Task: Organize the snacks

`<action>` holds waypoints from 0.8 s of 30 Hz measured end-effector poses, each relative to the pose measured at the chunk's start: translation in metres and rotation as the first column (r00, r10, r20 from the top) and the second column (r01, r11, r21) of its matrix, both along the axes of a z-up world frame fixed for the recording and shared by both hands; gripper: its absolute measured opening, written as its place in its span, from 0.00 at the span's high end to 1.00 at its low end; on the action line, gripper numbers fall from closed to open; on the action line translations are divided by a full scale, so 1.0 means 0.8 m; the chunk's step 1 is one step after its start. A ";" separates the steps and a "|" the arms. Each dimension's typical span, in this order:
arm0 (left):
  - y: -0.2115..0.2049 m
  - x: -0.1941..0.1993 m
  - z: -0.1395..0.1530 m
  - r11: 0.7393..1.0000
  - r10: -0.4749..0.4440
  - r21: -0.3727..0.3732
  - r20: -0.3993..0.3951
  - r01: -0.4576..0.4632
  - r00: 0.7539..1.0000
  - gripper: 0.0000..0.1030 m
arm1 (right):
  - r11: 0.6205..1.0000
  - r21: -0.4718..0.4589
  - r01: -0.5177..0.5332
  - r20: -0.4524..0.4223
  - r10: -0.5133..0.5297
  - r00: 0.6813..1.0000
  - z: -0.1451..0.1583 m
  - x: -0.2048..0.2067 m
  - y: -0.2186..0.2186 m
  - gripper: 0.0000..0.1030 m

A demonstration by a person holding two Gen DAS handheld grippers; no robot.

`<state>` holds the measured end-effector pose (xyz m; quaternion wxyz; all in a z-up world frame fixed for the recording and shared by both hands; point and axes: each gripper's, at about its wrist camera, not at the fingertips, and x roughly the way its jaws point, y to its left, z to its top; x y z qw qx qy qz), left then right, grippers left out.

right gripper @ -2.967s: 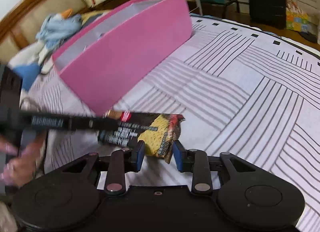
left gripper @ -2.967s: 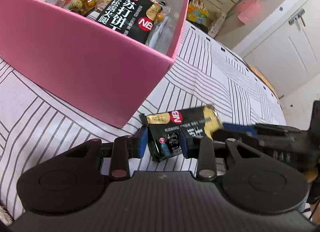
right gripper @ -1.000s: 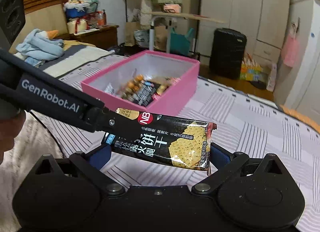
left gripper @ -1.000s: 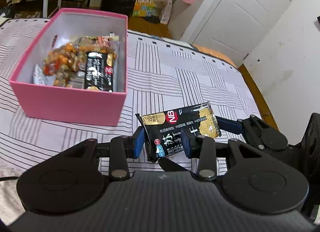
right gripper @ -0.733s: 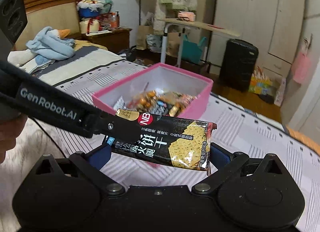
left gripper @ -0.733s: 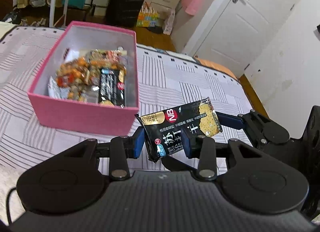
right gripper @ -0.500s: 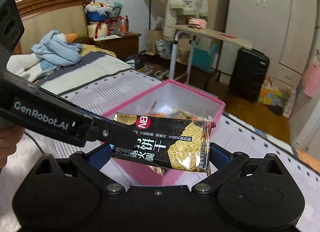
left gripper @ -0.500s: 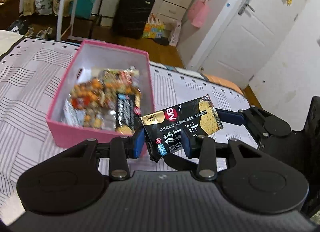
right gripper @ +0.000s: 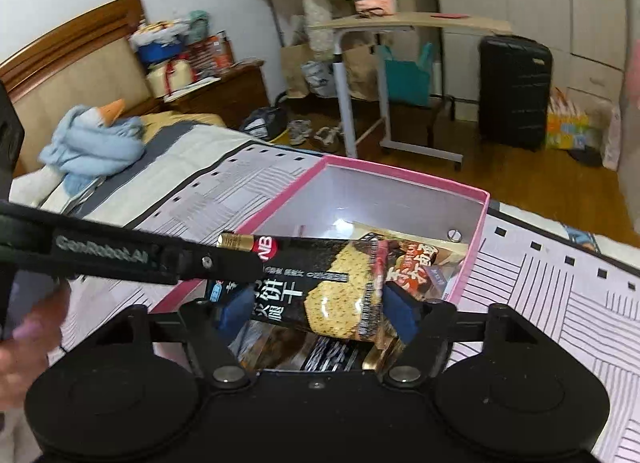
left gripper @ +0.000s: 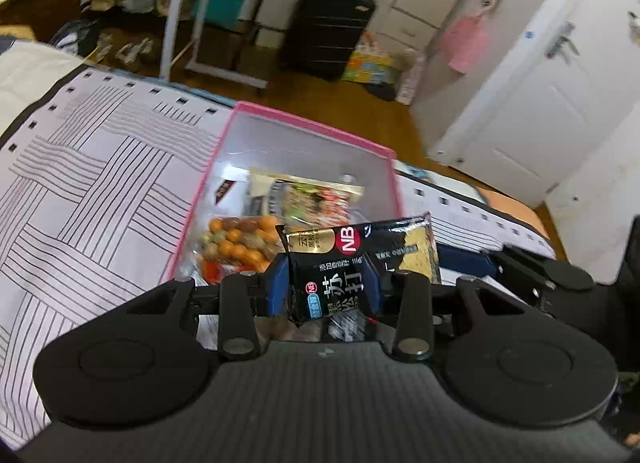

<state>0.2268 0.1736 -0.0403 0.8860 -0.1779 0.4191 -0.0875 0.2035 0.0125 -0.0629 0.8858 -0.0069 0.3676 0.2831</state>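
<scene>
A black cracker packet (left gripper: 356,263) is clamped at one end in the closed jaws of the left gripper (left gripper: 326,287) above the pink box (left gripper: 308,123). The right gripper (right gripper: 316,311) is spread wide around its other end.

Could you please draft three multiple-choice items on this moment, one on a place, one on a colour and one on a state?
1. Where is the black cracker packet?
A. over the box
B. flat on the bedspread
C. on the floor

2. What colour is the box?
A. blue
B. pink
C. green

3. How does the left hand-held gripper stand?
A. wide open, empty
B. out of view
C. shut on the packet

Key: 1 A, snacks in the box show beneath it; 2 B, pink rim and walls; 3 C, both blue pads press the packet's end.
</scene>
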 end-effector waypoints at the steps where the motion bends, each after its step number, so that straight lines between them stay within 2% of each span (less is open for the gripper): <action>1: 0.002 0.009 -0.007 1.000 0.007 0.006 -0.004 -0.007 1.000 0.64 | 1.000 0.005 0.005 -0.012 -0.005 1.000 -0.005 0.005 0.004 0.29; 4: 0.008 0.031 -0.034 1.000 0.028 0.008 -0.056 -0.028 0.998 0.64 | 0.999 0.006 0.032 -0.032 -0.032 0.999 -0.020 0.018 0.009 0.29; 8: 0.011 0.045 -0.059 0.998 0.058 -0.016 -0.079 -0.060 0.995 0.64 | 0.998 -0.027 0.055 -0.030 -0.055 0.998 -0.034 0.026 0.016 0.29; 10: 0.010 0.045 -0.066 0.996 0.083 -0.010 -0.067 -0.084 0.994 0.59 | 0.997 -0.003 0.076 -0.024 -0.076 0.997 -0.033 0.025 0.008 0.28; 12: 0.008 0.042 -0.067 0.994 0.106 0.017 -0.031 -0.106 0.994 0.46 | 0.994 0.029 0.101 -0.031 -0.100 0.995 -0.030 0.019 -0.003 0.27; 14: 0.006 0.036 -0.064 0.990 0.123 0.063 -0.002 -0.123 0.992 0.40 | 0.993 0.048 0.105 -0.024 -0.104 0.994 -0.024 0.008 -0.015 0.27; 16: 0.009 0.030 -0.059 0.993 0.095 0.066 0.009 -0.095 0.995 0.40 | 0.990 0.076 0.120 -0.005 -0.120 0.993 -0.018 -0.010 -0.028 0.27; 19: 0.018 0.012 -0.056 0.993 0.108 0.040 0.038 -0.110 0.993 0.40 | 0.983 0.118 0.138 0.018 -0.141 0.990 -0.012 -0.041 -0.049 0.27; 24: 0.016 -0.017 -0.046 0.992 0.092 0.075 0.082 -0.099 0.992 0.40 | 0.989 0.062 0.134 0.095 -0.140 0.986 0.002 -0.087 -0.065 0.27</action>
